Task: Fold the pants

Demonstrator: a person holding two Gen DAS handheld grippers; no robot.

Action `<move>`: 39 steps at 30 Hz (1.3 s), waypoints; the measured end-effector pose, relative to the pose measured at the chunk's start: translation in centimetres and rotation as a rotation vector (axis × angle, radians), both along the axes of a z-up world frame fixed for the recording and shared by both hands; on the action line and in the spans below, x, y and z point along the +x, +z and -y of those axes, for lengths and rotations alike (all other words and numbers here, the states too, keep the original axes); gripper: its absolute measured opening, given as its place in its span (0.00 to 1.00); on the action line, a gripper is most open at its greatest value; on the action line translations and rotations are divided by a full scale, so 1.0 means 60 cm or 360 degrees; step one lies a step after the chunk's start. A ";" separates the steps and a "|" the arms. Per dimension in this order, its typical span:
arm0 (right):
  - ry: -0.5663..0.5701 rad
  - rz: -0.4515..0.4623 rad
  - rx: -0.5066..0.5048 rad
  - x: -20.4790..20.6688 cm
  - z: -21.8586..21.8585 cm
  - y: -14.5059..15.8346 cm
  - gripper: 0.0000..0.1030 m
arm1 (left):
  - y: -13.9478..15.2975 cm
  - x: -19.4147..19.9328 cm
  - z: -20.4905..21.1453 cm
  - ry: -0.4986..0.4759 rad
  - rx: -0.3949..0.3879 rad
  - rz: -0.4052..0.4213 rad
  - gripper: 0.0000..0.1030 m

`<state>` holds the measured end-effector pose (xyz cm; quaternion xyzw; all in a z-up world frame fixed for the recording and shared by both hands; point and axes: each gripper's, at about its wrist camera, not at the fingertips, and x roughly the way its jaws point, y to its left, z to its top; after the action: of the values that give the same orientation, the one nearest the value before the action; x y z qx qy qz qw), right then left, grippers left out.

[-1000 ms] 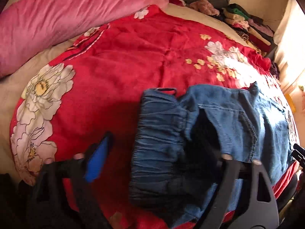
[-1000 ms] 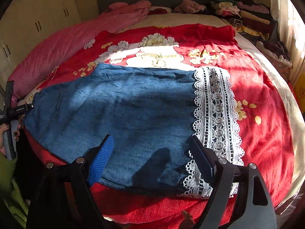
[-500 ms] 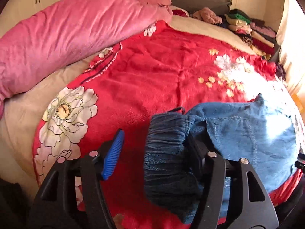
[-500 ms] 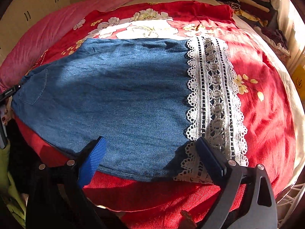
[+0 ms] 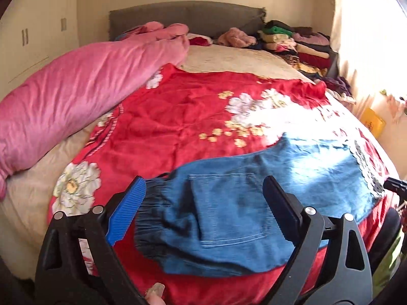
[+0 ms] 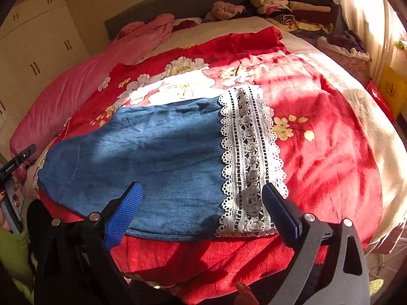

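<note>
Blue denim pants (image 5: 229,203) lie flat across the near edge of the red floral blanket (image 5: 173,117). Their gathered waistband (image 5: 152,218) is on the left, and a back pocket (image 5: 223,206) faces up. The white lace hem (image 6: 249,162) lies to the right. My left gripper (image 5: 203,216) hovers above the waistband end. Its jaws are opening and nothing is pinched between them. My right gripper (image 6: 203,213) hangs open above the lace hem end of the pants (image 6: 165,157), clear of the cloth. The left gripper's tip (image 6: 15,162) shows at the left edge of the right wrist view.
A pink quilt (image 5: 76,96) is rolled along the bed's left side. Folded clothes (image 5: 292,40) are stacked by the grey headboard (image 5: 188,17) at the back right. White wardrobe doors (image 6: 33,50) stand to the left, and a yellow bag (image 5: 372,124) lies beside the bed on the right.
My left gripper let go of the bunched waistband, spread its jaws wide and rose back. The pants now lie flat. My right gripper stayed open and drew back a little.
</note>
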<state>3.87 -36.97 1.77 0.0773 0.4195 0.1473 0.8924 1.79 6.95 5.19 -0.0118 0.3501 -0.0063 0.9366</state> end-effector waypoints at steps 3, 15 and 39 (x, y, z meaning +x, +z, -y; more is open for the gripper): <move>-0.0031 0.0028 0.0023 -0.004 0.006 0.005 0.92 | -0.007 0.009 0.037 -0.0094 0.0015 -0.0026 0.84; 0.0073 0.0020 -0.0016 0.003 -0.054 -0.008 0.92 | -0.066 0.062 0.202 -0.0491 0.0107 -0.0179 0.84; -0.0067 -0.0176 0.0049 0.012 -0.012 -0.046 0.92 | -0.141 0.072 0.186 -0.0513 0.0181 -0.0388 0.88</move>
<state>4.57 -36.25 -0.97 0.1080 0.4641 0.1304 0.8695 6.11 -4.23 -3.26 0.0964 0.4581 -0.1349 0.8733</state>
